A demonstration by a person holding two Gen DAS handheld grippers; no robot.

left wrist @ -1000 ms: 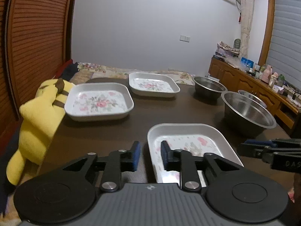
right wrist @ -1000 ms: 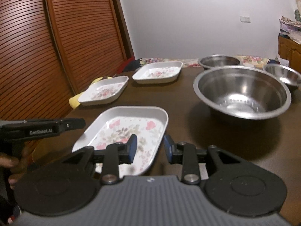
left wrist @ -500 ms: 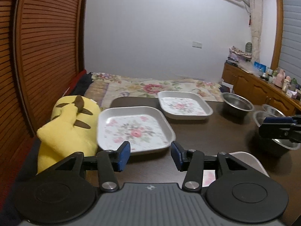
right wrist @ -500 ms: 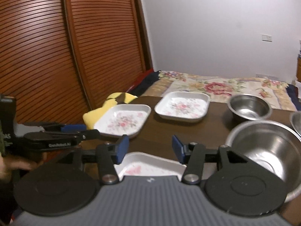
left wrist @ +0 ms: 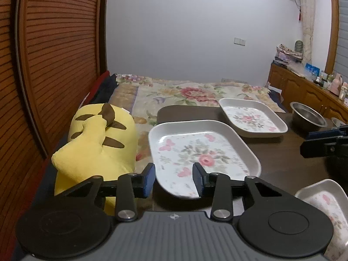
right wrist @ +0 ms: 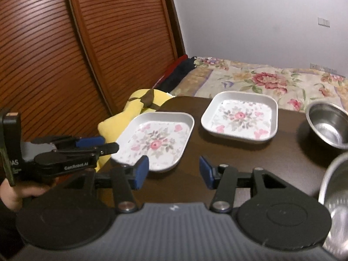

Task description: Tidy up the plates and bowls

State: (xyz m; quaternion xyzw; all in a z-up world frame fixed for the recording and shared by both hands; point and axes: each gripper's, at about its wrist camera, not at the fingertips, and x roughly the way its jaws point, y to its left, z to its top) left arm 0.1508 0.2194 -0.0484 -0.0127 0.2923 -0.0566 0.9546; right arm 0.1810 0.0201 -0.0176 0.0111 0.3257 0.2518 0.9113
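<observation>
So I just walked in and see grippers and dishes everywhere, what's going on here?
A person is tidying floral plates and steel bowls on a dark table, holding a gripper in each hand. The left gripper is lined up on the near edge of the nearest plate, jaws closing with the rim between them but not yet gripping. The right gripper hangs open over bare table, holding nothing. Another plate and a bowl sit farther back, untouched.

Two plates sit side by side on the table (right wrist: 250,158): near plate (right wrist: 156,139) left, far plate (right wrist: 240,117) right (bowl (right wrist: 328,128) further right), plush toy (right wrist: 130,117) off the left edge.
</observation>
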